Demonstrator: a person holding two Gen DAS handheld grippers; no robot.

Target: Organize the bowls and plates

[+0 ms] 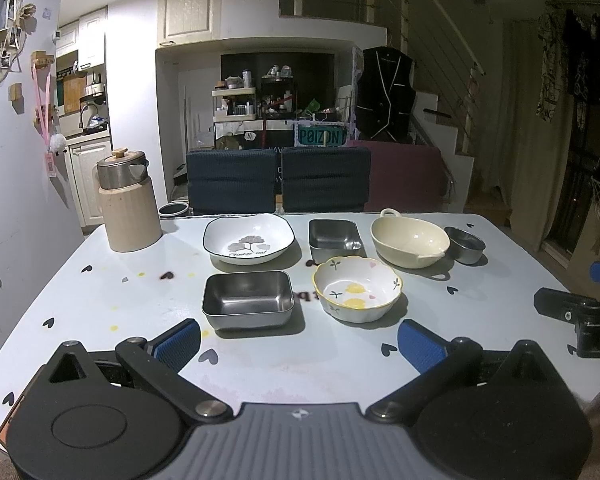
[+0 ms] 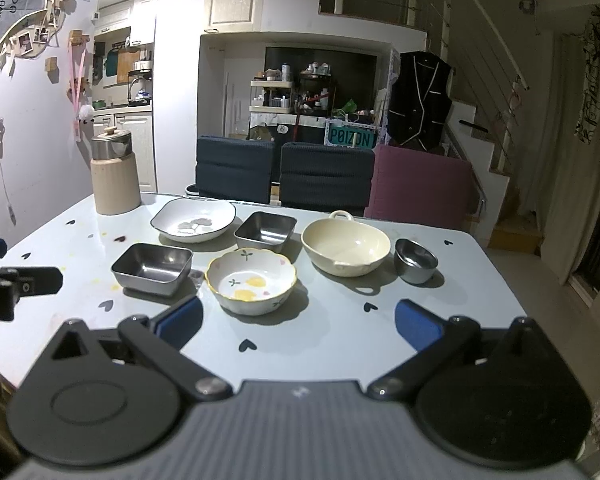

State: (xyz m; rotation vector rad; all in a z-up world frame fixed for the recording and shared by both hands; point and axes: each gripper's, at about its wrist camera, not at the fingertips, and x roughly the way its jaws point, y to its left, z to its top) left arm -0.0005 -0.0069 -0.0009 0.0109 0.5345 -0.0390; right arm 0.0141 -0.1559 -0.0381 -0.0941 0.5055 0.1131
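Since both grippers hang above the near edge of the table (image 1: 112, 248) with nothing between their fingers, I judge the sorting has not begun; all six dishes stand apart, none nested. The left gripper (image 1: 298, 342) is spread wide and empty, and the right gripper (image 2: 298, 322) likewise.

From the left view, the large steel tray (image 1: 247, 299) sits at 11 o'clock just past the left gripper's fingertips, the flowered bowl (image 1: 357, 288) at 1 o'clock; behind them lie the white leaf plate (image 1: 249, 243), the small steel tray (image 1: 334, 239), the cream bowl with handle (image 1: 410, 241) and the little round steel cup (image 1: 465, 245) at the far right. The next move probably calls for closing over one rim (the thin steel wall seems the easiest grip) and setting like into like.

The right view shows the floor beyond the table's right side, which the left view shows less clearly; the left view shows more bare table near the thermos jug (image 1: 129, 200) at 10 o'clock. Each view catches the other gripper at its edge.
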